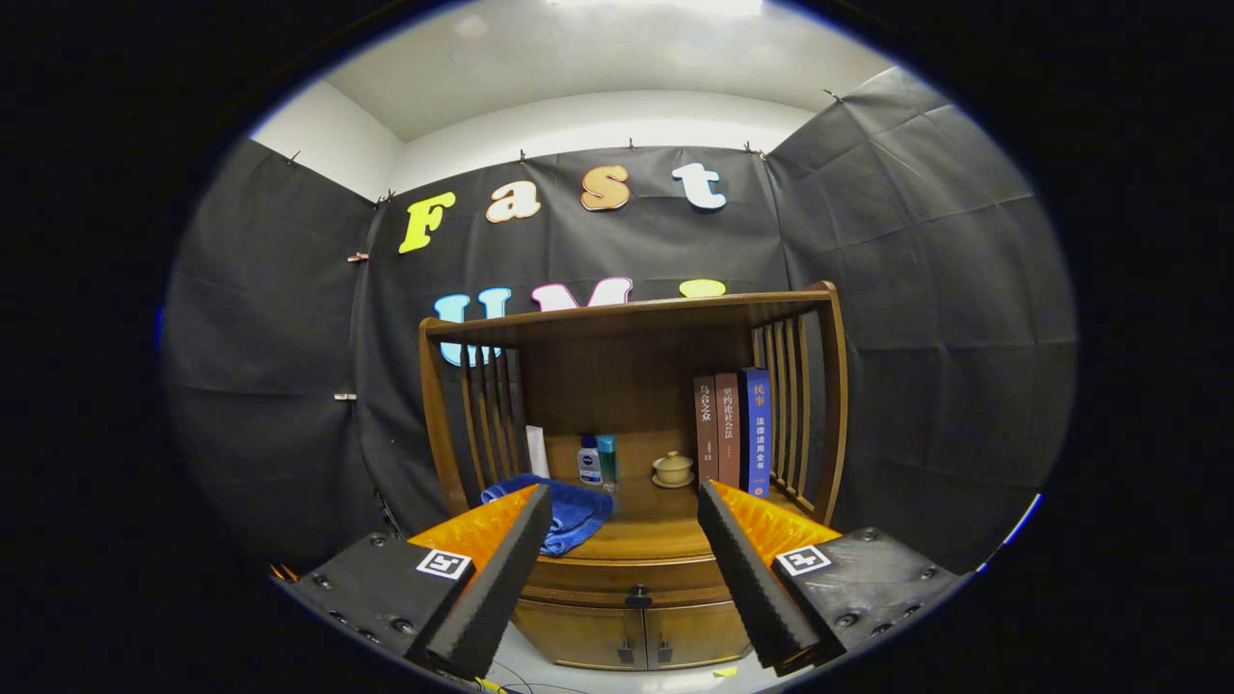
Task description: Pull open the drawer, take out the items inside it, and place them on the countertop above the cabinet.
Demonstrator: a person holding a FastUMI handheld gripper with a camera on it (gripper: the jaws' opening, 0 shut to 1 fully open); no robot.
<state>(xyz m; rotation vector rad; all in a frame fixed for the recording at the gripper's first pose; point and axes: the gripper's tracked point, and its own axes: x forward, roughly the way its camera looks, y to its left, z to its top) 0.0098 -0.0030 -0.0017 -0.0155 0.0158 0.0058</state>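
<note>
A wooden cabinet stands ahead of me with its countertop [656, 525] under a shelf frame. Its drawer [627, 578] is closed, with a small dark knob [638, 598] on the front, just below the countertop edge. The drawer's contents are hidden. My gripper [627, 501] is open with nothing between its fingers. It hovers some way in front of the cabinet, and the knob shows low between the two fingers.
On the countertop lie a blue towel [569, 511] at the left, two small bottles [598, 460], a lidded ceramic cup [673, 469] and three upright books [733, 434] at the right. Slatted wooden sides flank the countertop. Two lower doors [636, 636] sit under the drawer.
</note>
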